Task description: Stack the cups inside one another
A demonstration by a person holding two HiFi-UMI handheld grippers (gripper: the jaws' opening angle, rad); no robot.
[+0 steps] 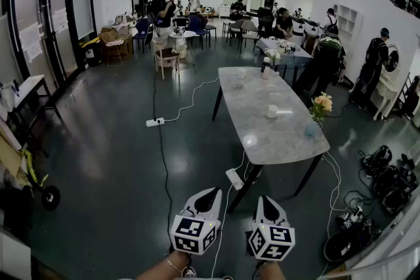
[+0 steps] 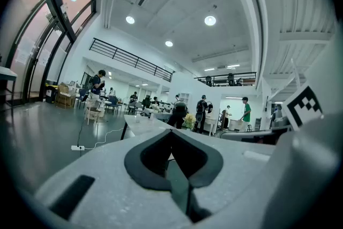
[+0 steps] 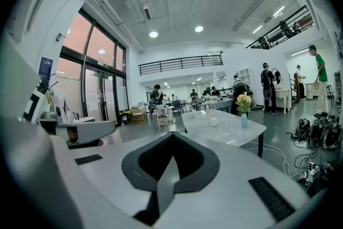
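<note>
"Since the job is stacking cups, why do both tools sit so low and close to you in the head view?"

"Because, as I read it, no cup is within reach yet. My left gripper (image 1: 211, 195) and right gripper (image 1: 264, 201) hang side by side over the floor (image 1: 98, 160), short of the near end of the marble table (image 1: 282, 141). One white cup (image 1: 272, 111) stands near the table's middle, well apart from both tools. A vase of flowers (image 1: 320, 106) stands by the table's right edge. Small things farther up the table may be more cups, but they're too small for me to say."

"And the left gripper view?"

"It looks out across the hall, with the table ahead and people (image 2: 203, 110) beyond. The two jaws meet at their tips, with nothing between them and nothing touched."

"The right gripper view?"

"It looks along the table, so the white cup and the flowers show beyond the tips. Its jaws are pressed fully together, and it's empty too. I'd guess both are carried closed simply for the approach — they'll have to part before either can take a cup."

"Progress?"

"None that I can see — no cup sits inside another."
</note>
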